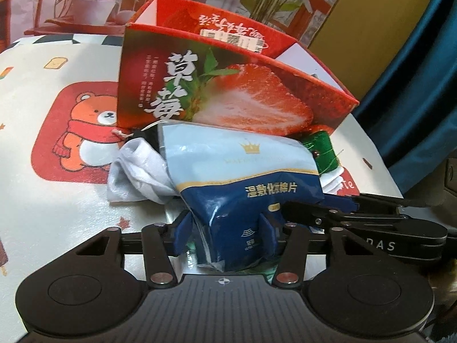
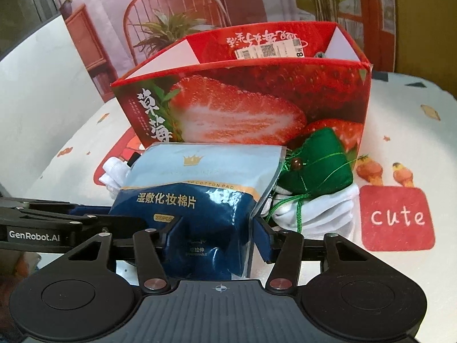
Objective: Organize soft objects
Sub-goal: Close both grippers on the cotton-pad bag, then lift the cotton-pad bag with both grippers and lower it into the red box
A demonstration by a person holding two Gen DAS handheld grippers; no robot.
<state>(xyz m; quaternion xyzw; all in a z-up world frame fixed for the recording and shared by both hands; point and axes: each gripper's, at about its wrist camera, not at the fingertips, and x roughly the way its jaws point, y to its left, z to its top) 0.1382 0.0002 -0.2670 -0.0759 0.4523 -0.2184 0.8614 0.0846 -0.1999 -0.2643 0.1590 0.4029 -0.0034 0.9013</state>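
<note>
White cloth with a cartoon bear and a red "cute" patch covers the surface [image 2: 400, 148]. On it stands an open red strawberry box [image 2: 257, 97], and a small pile of soft things lies right in front of the box.

On top of the pile is a blue pack of cotton pads [image 1: 242, 177] (light blue at the far end, dark blue at the near end). Both tools grab its dark near end. The left gripper [image 1: 225, 235] has its jaws squeezed on one side of the pack, and the plastic is dented in. The right gripper [image 2: 217, 243] has its jaws squeezed on the other side, just beside the left one.

A white sock [image 1: 137, 174] pokes out under the pack on the left. A green cloth pouch [image 2: 317, 165] with a bead and green string sits on the right, on top of more white cloth [image 2: 322, 211], touching the box.
</note>
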